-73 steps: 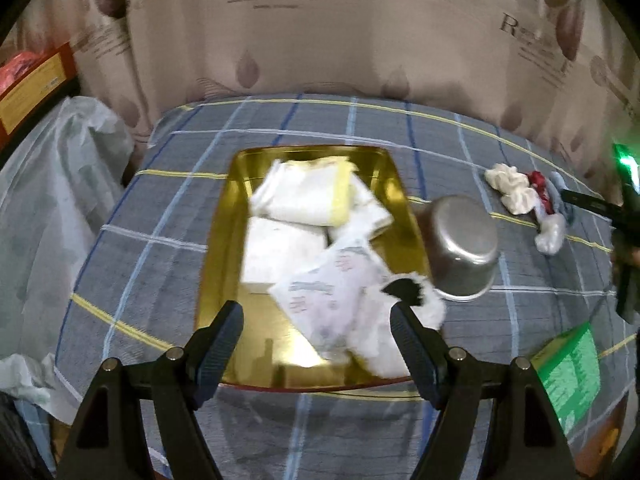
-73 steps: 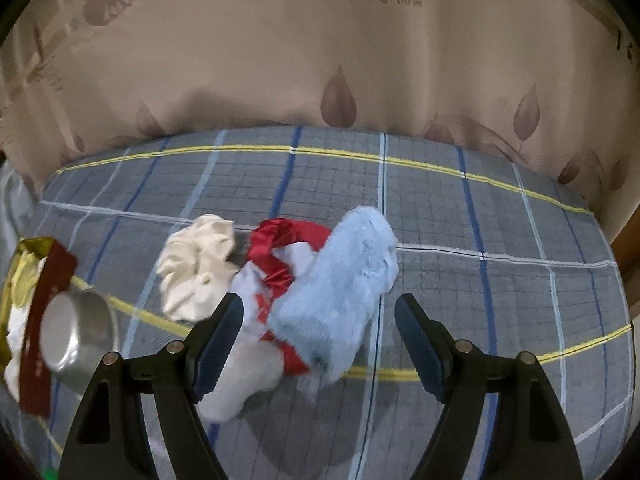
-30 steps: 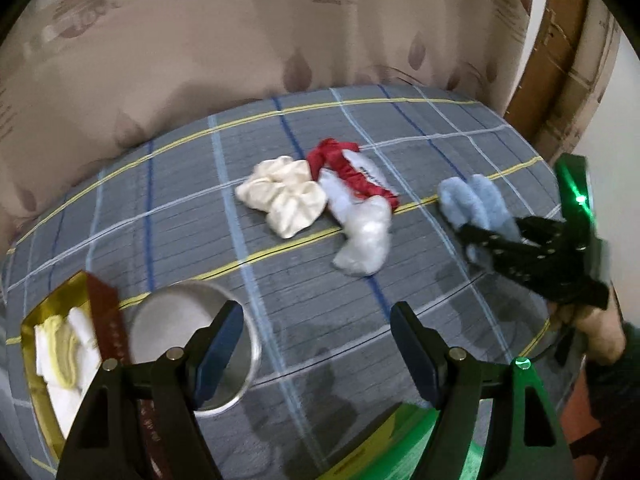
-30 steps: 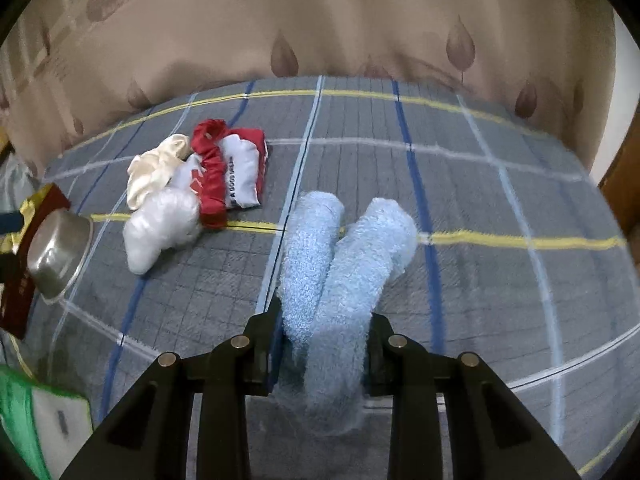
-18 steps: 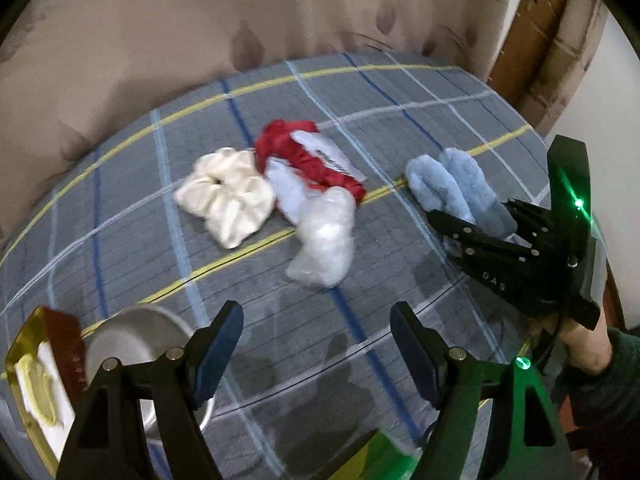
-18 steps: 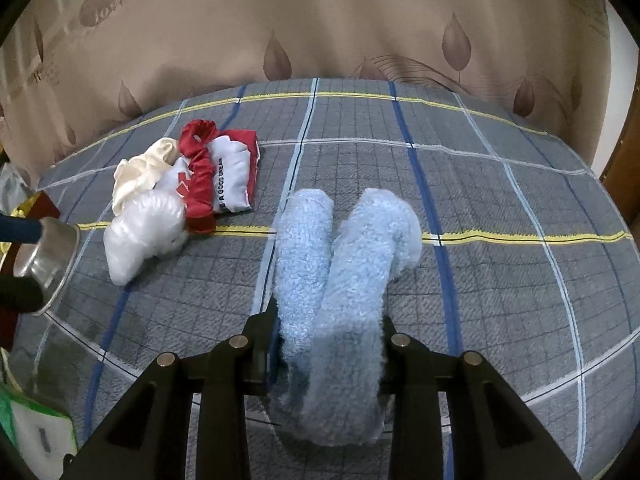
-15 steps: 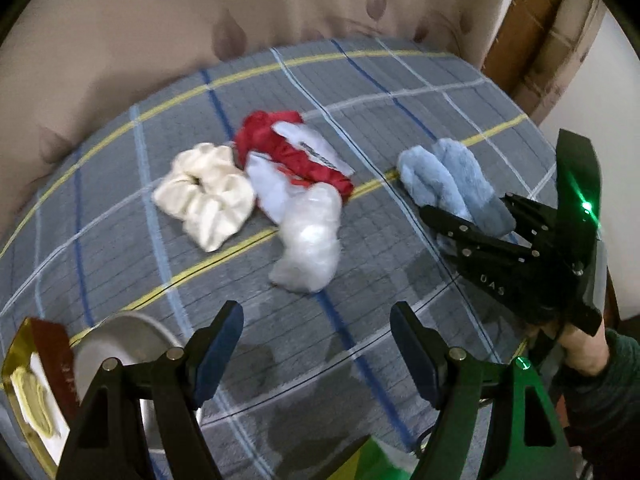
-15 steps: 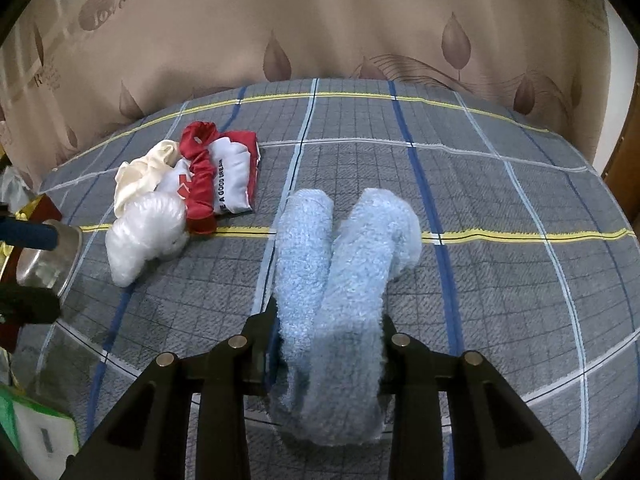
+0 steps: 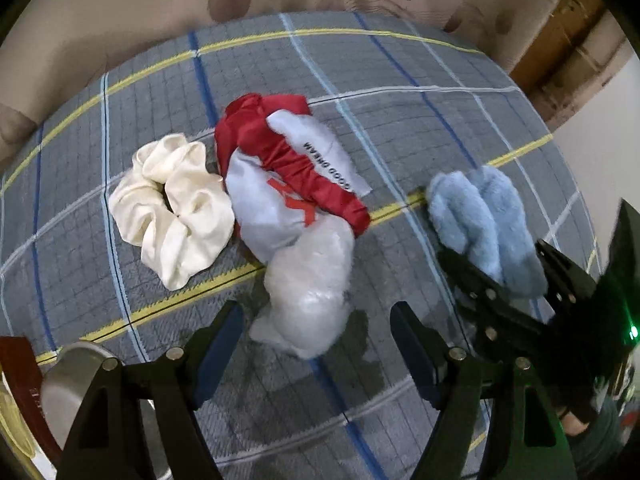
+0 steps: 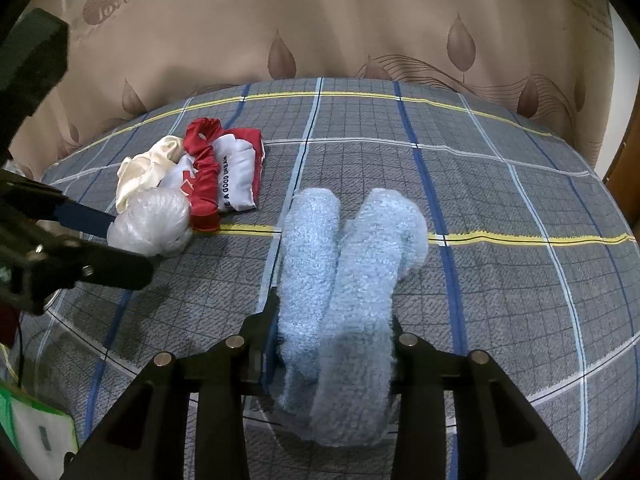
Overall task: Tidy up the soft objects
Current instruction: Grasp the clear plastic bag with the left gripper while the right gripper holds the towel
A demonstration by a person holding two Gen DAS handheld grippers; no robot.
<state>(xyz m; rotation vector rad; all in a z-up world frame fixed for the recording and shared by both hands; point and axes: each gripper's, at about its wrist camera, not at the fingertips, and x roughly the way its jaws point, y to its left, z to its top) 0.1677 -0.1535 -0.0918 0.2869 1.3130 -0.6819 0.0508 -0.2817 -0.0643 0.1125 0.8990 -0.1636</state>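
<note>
The fluffy blue scrunchie (image 10: 352,280) lies on the grey plaid bedcover (image 10: 500,208), folded into two lobes, with the right gripper (image 10: 332,344) around its near end; those jaws have just been easing apart, though the pads still touch the fluff. Well to the left of the blue scrunchie sits a pile: a white fuzzy scrunchie (image 9: 312,284), a red scrunchie (image 9: 288,160) over a printed cloth pouch (image 9: 276,204), and a cream scrunchie (image 9: 176,204). The left gripper (image 9: 316,344) hangs spread wide over the white one, holding nothing.
</note>
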